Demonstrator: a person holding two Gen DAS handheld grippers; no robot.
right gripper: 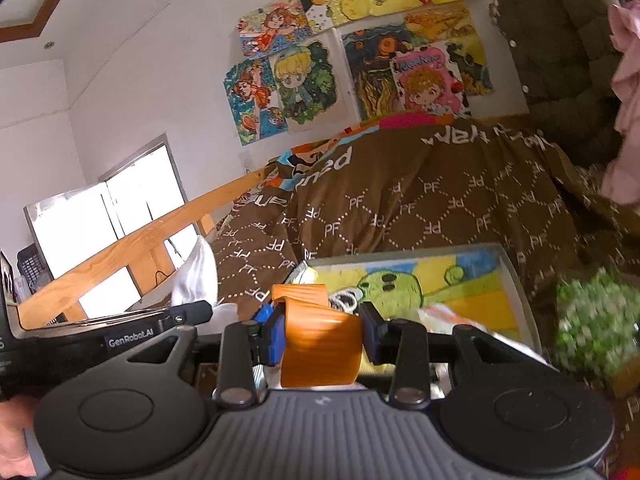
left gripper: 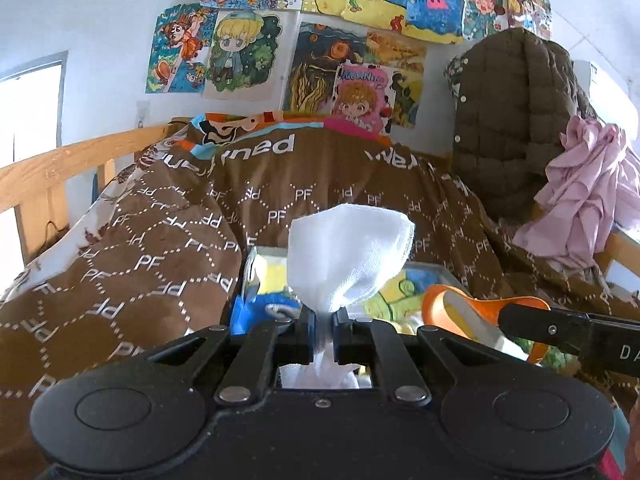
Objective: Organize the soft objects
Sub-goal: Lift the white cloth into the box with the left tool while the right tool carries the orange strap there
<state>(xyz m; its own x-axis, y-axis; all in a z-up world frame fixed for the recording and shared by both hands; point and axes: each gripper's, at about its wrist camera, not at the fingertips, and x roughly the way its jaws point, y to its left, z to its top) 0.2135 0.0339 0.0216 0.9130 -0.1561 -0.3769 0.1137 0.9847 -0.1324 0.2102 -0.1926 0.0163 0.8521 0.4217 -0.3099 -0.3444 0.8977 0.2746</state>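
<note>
On the bed, a brown quilt [left gripper: 168, 240] covers nearly everything, with one olive jacket [left gripper: 516, 120] and one pink garment [left gripper: 588, 188] hung at the right end and a wall of drawings [left gripper: 304, 40] behind. One clear bin [right gripper: 516, 280], lined with a yellow-and-blue cartoon sheet, sits on the quilt just ahead of both tools. Left gripper [left gripper: 323, 330] is clamped tight on one white cloth [left gripper: 352, 256]; the cloth is pinched at its waist, fans out above the jaws and trails below, long axis running straight out along the fingers toward the bin. Right gripper [right gripper: 322, 338] is clamped on one orange strap [right gripper: 316, 336], a curled band standing roughly upright between the pads. From the left view the strap [left gripper: 464, 312] hangs just right of the cloth, over the bin's right half; from the right view the cloth [right gripper: 198, 276] sits off to the left, past the bin's left edge. Both loads are lifted, not resting. Bin lies directly forward and below each tool; the right one looks nearer over the bin opening, so likely it drops first. One blurred green patterned thing [right gripper: 596, 320] shows at right, too smeared to identify. Count: two grippers, two held soft items, one bin.
</note>
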